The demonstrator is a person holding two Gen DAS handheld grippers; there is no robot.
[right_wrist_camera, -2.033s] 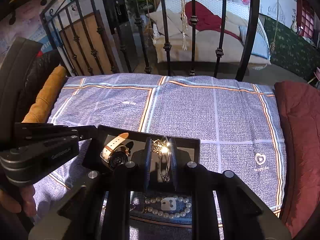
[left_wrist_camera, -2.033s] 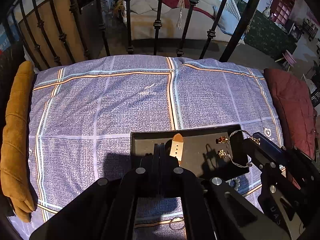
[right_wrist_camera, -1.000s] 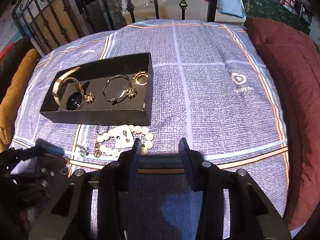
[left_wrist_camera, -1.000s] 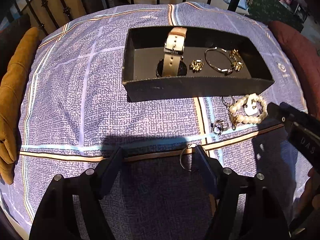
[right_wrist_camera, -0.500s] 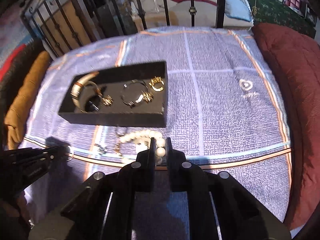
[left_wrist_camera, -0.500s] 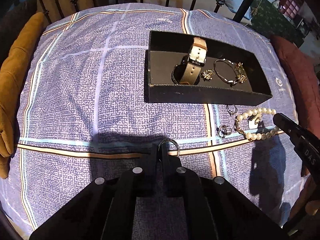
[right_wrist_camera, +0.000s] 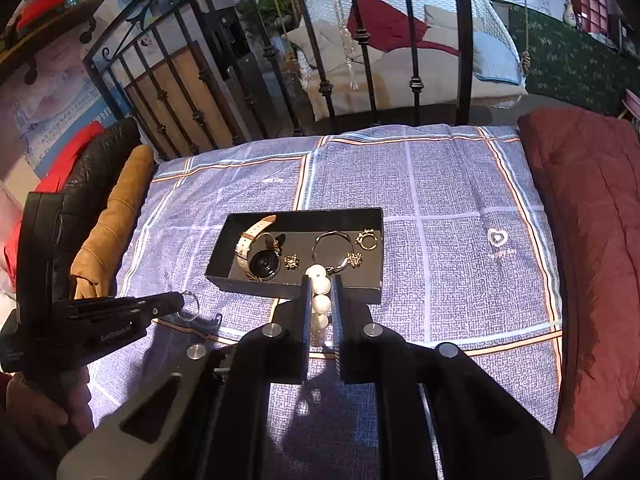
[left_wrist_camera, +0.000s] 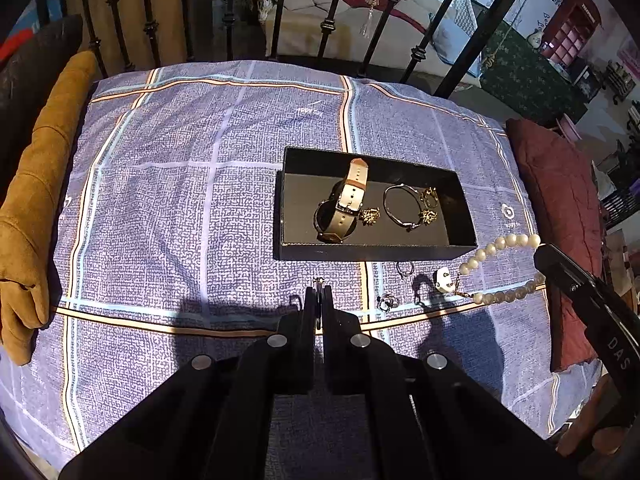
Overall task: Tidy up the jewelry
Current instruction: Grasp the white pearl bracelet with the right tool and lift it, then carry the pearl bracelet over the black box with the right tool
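Note:
A black open box (left_wrist_camera: 376, 251) (right_wrist_camera: 296, 285) lies on the purple checked cloth and holds a beige-strap watch (left_wrist_camera: 344, 208), a bangle (left_wrist_camera: 400, 208) and gold earrings (left_wrist_camera: 370, 216). My left gripper (left_wrist_camera: 319, 294) is shut on a thin silver ring (right_wrist_camera: 191, 307), held above the cloth in front of the box. My right gripper (right_wrist_camera: 321, 286) is shut on a pearl bracelet (left_wrist_camera: 500, 268) (right_wrist_camera: 320, 304), lifted off the cloth at the box's right front corner, its white tag (left_wrist_camera: 443, 282) hanging down. Two small silver rings (left_wrist_camera: 405, 269) (left_wrist_camera: 387, 301) lie on the cloth.
A tan cushion (left_wrist_camera: 32, 200) lies along the left edge and a dark red cushion (left_wrist_camera: 560, 208) along the right. Black iron railing bars (left_wrist_camera: 328, 20) stand behind the cloth.
Both grippers have risen from the cloth with their pieces. The pearl bracelet now hangs from the right gripper, and the ring is off the cloth in the left gripper.

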